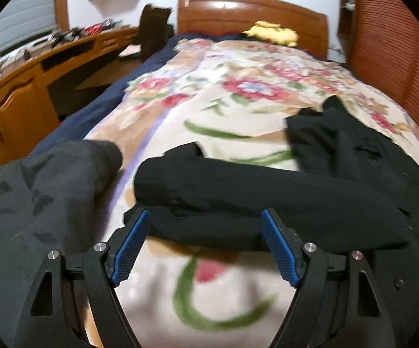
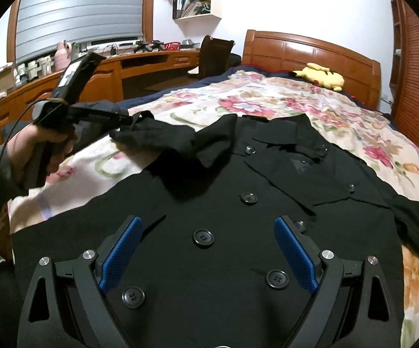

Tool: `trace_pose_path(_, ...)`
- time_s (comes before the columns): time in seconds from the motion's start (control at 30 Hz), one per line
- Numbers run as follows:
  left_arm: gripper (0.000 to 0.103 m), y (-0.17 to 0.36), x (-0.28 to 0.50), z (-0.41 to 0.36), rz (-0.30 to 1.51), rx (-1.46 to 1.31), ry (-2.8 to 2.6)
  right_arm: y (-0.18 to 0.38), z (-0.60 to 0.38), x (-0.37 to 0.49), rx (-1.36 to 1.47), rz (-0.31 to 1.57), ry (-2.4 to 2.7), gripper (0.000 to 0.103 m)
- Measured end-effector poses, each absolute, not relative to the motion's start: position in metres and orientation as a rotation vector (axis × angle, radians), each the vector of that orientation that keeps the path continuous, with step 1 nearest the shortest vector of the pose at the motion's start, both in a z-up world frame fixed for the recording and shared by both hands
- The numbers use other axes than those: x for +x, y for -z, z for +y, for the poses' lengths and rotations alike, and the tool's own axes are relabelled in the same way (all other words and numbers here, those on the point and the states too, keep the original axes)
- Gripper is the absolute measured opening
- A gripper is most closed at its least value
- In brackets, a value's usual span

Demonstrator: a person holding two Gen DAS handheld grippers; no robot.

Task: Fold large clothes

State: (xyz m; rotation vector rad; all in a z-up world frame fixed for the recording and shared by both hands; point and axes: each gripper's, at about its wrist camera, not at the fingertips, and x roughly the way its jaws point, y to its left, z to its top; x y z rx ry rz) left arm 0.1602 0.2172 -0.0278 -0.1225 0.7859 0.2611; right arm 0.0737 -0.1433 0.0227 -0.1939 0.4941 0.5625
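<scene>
A black double-breasted coat (image 2: 209, 203) with large black buttons lies front-up on the flowered blanket (image 2: 267, 98). Its left sleeve (image 2: 163, 139) is folded in across the chest. In the left wrist view the sleeve (image 1: 238, 185) lies crosswise ahead of my left gripper (image 1: 205, 217), which is open with nothing between its blue pads. In the right wrist view the left gripper (image 2: 125, 120) sits at the sleeve's cuff. My right gripper (image 2: 208, 223) is open, hovering over the coat's lower front.
A wooden headboard (image 2: 311, 52) and a yellow plush toy (image 2: 322, 78) are at the far end of the bed. A wooden desk (image 2: 140, 63) and a chair (image 2: 212, 55) stand to the left. A slatted wardrobe (image 2: 418, 72) is on the right. A dark grey garment (image 1: 35, 191) lies at the left.
</scene>
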Motion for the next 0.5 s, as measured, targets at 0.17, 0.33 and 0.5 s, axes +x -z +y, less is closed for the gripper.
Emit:
trace_pose_path(0.17,0.08,0.052,0.175,0.235,0.851,-0.142,-0.317,-0.021,-0.144,0.083,-0.202,0.507,-0.559,0.093)
trace_pose_path(0.33,0.079,0.078,0.186,0.246,0.927,-0.165,-0.323,-0.021,-0.135,0.083,-0.21,0.511,-0.558,0.093)
trace_pose_path(0.5,0.069,0.081,0.192,0.247,0.944,-0.181,-0.299,-0.02,-0.132,0.08,-0.215,0.518,-0.558,0.093)
